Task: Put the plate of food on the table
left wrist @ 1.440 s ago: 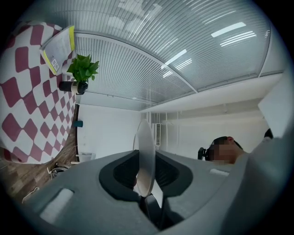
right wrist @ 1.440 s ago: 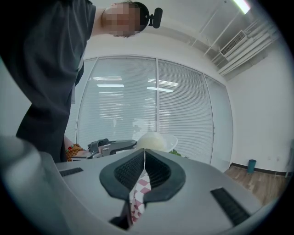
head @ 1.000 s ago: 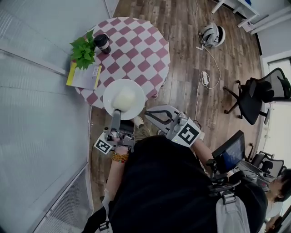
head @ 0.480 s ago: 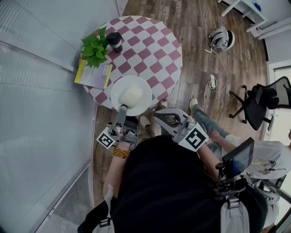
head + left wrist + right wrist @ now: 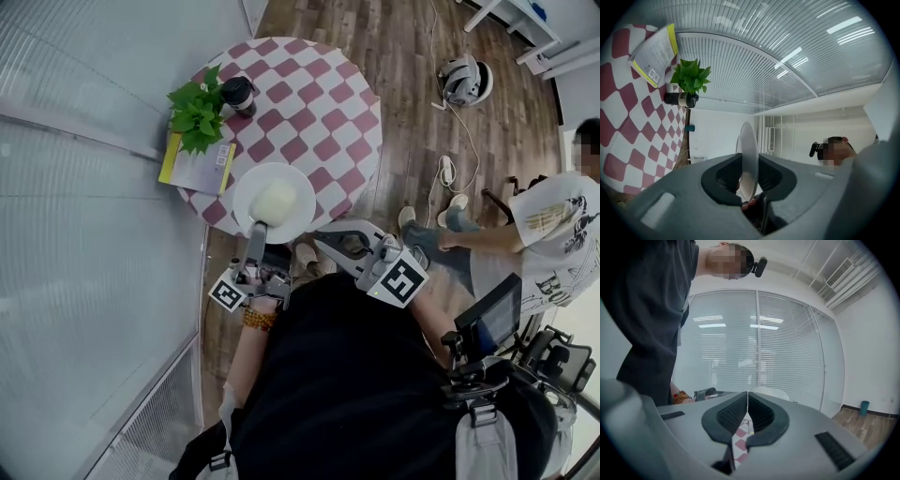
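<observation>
Gripping round white plate [image 5: 246, 186] | left claw [image 5: 257, 229] | over checkered round table [image 5: 319, 103]

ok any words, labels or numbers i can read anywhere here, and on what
Nothing is readable.
Booklet: print and barcode, too small.
Cup: label band, too blurred.
Plate: no print.
Cubes on left gripper and right gripper: square markers only, no letters.

1 round bench [image 5: 319, 103] stands on the wooden floor [image 5: 403, 56], covered by a red-and-white chequered cloth. 3 things lie on its far-left part: a leafy green potted plant [image 5: 195, 114], a dark lidded cup [image 5: 238, 94] just beside it, and a yellow-edged booklet [image 5: 199, 169] overhanging the rim. A white plate [image 5: 274, 202] overlaps the near edge; whether it rests there cannot be told.
</observation>
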